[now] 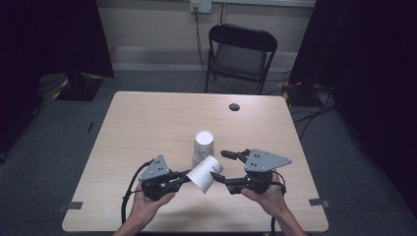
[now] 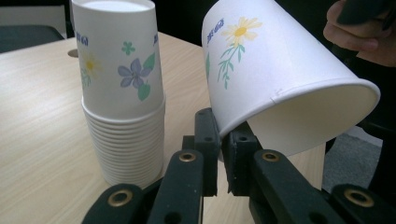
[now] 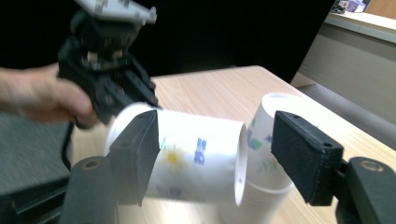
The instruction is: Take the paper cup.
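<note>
Your left gripper (image 2: 219,154) pinches the rim of a single paper cup (image 2: 280,79), its jaws pressed together on the cup's wall. The cup is white with a yellow daisy on a green stem and small blue lettering. It lies tilted on its side in the air above the near middle of the table (image 1: 147,123), just in front of the stack of cups (image 2: 123,98). That stack stands upside down on the wood, its top cup printed with purple and yellow flowers, many rims nested below.

Your right gripper (image 3: 215,154) has its jaws spread wide, one on each side of the held cup's closed end; whether either jaw touches it is hard to tell.

In the right gripper view the held cup is blurred and hides the stack's lower left.

The table is pale wood with a dark round hole (image 1: 234,106) near its far edge. Beyond it stand a black folding chair (image 1: 241,56), grey carpet, trailing cables and dark curtains.
</note>
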A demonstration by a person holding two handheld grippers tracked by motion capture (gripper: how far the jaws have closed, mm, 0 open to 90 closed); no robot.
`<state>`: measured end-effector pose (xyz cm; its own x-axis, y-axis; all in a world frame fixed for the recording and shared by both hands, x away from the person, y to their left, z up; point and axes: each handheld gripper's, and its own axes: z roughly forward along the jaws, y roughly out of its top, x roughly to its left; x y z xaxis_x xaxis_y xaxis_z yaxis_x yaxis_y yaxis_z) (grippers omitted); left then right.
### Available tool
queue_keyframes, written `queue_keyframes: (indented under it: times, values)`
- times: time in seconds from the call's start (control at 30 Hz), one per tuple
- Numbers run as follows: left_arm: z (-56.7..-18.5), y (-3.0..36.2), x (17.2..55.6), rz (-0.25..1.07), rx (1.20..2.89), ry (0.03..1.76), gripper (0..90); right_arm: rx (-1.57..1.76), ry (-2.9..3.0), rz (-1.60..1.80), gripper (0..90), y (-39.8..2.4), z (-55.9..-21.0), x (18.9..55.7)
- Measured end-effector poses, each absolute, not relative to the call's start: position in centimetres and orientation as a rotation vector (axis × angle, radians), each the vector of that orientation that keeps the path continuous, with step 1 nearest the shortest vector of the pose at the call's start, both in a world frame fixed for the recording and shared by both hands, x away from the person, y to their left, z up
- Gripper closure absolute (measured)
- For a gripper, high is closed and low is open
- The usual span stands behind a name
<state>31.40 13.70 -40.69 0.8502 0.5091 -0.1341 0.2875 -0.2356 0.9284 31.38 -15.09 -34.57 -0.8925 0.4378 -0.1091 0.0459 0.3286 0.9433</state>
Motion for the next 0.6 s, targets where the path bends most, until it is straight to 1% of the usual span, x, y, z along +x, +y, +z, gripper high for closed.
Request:
queue_keyframes:
  times: [0.13,0.17,0.4,0.6]
  values:
    - [-40.7,13.7,31.6,0.208,1.849,0.622,85.5,0.386,2.272,1.507,29.7,-15.1,-35.5,31.3]
    - [-40.7,13.7,31.6,0.199,1.851,0.627,85.5,0.359,2.286,1.473,27.0,-15.1,-35.8,31.4]
    - [-40.9,13.6,31.9,0.16,1.912,0.63,85.5,0.295,2.349,1.439,22.3,-15.1,-36.2,31.7]
    - [-40.7,13.5,31.9,0.139,1.933,0.633,85.5,0.234,2.401,1.377,21.2,-14.4,-36.7,31.6]
